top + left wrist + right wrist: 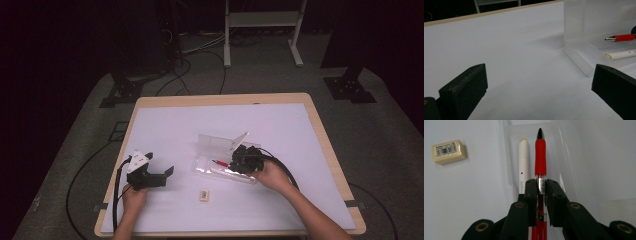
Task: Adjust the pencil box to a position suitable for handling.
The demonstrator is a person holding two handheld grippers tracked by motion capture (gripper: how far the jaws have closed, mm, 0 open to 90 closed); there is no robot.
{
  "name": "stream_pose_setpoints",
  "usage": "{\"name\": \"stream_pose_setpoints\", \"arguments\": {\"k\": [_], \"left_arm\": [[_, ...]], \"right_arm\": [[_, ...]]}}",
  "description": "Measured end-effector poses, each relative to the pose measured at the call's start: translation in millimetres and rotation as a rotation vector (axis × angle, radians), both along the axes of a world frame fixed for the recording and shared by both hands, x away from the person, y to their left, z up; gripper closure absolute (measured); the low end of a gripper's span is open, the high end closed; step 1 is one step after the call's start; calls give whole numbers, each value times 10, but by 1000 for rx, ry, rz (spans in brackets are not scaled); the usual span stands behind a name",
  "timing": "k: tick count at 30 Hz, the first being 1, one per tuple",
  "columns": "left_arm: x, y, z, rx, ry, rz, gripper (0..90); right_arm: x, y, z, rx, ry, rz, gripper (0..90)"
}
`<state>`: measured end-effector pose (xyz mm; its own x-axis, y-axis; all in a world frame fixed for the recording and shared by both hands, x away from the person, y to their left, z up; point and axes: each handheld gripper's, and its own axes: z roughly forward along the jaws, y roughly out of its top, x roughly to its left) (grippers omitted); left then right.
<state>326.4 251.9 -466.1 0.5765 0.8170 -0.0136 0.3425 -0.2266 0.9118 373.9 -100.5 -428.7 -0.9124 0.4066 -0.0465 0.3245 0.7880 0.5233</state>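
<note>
While the right hand-held gripper point(541, 187) pinches the red pen, the notes run as follows.

Right hand-held gripper: jaws clamped on the red pen point(540, 155) at its clear barrel just behind the red grip; the right hand point(272, 175) holds it at the near right end of the case.
Red pen: lies lengthwise in the tray of the clear plastic case point(510, 150), black tip pointing away from the jaws; whether it rests on the tray floor cannot be told.
White pen: white pen point(523, 160) lies in the same tray, just beside the red one and parallel to it, free of the jaws.
Clear plastic case: open, lid standing up at the far side, near the middle of the surface point(200, 120).
Eraser: cream eraser point(448, 152) with a barcode label, on the surface outside the case, nearer the person.
Left hand-held gripper: left hand-held gripper point(539, 85) jaws spread wide with nothing between them, low over bare surface, well apart from the case; held by the left hand point(134, 196).
</note>
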Motion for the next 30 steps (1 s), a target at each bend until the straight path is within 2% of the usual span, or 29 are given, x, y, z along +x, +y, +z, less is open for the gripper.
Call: {"name": "stream_pose_setpoints", "arguments": {"k": [30], "left_arm": [[-1,1,0,2,2,0,0]], "right_arm": [[107,67,-177,-2,48,-2,785]]}}
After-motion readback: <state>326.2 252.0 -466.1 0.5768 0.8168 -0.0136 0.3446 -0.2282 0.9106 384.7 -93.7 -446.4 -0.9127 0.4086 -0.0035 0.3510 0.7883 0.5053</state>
